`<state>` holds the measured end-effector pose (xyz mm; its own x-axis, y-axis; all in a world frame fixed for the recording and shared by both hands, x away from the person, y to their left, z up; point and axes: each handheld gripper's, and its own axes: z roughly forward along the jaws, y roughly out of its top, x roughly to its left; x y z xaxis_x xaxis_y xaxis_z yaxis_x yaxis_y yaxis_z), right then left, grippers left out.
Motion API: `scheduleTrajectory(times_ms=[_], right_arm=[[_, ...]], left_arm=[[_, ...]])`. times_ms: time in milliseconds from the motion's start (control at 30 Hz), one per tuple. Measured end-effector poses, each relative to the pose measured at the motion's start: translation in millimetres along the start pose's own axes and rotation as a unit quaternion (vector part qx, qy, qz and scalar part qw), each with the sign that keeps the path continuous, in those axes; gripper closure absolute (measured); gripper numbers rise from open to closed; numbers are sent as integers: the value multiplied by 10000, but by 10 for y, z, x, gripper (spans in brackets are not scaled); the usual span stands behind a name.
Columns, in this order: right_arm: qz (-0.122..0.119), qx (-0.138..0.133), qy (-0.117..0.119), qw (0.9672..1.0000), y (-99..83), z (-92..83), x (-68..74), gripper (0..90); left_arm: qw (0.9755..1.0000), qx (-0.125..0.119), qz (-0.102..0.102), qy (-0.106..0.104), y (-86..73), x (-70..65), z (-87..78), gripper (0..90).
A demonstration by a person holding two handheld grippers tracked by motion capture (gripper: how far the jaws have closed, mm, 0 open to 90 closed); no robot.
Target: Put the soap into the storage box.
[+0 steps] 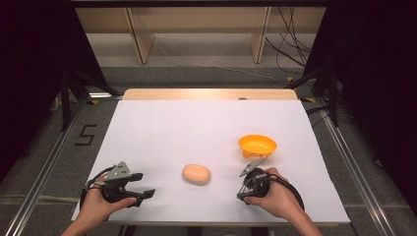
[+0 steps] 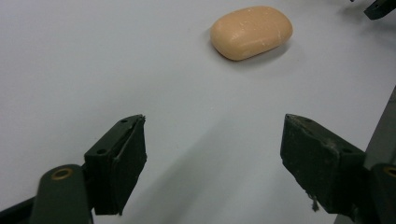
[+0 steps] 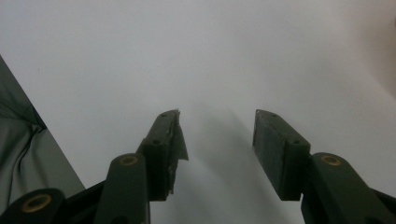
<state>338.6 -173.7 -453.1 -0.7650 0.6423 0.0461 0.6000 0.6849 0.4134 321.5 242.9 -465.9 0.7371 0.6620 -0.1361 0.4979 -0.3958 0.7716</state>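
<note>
Overhead, the white worktop carries a peach soap bar near its front edge, lying between the left claw and the right claw, apart from both, with bare surface either side. Its long axis runs roughly left to right. An orange bowl stands just beyond the right claw. From the left gripper view, the left claw has its jaws wide apart and the soap bar lies ahead, long axis slanting up to the right. From the right gripper view, the right claw also gapes, above bare worktop.
</note>
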Motion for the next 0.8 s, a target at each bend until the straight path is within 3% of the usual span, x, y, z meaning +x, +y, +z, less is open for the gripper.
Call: scheduleTrajectory(times_ms=[200, 267, 367, 533, 800], right_arm=[[-280, 194, 68, 9994, 97, -13, 11, 508], [-483, 440, 136, 9978, 171, -7, 37, 501], [-561, 623, 188, 9963, 235, 10, 62, 499], [-537, 831, 242, 9948, 326, 37, 95, 486], [-590, 824, 336, 9943, 482, 75, 125, 473]], left_arm=[[10000, 9, -5, -19, -4, -1, 5, 220], [10000, 2, -14, -12, -7, -4, -3, 220], [9999, -93, -42, -21, -4, -8, 0, 220], [10000, 0, 5, -24, -2, -3, -3, 221], [9999, 74, 88, -10, 2, 8, -7, 222]])
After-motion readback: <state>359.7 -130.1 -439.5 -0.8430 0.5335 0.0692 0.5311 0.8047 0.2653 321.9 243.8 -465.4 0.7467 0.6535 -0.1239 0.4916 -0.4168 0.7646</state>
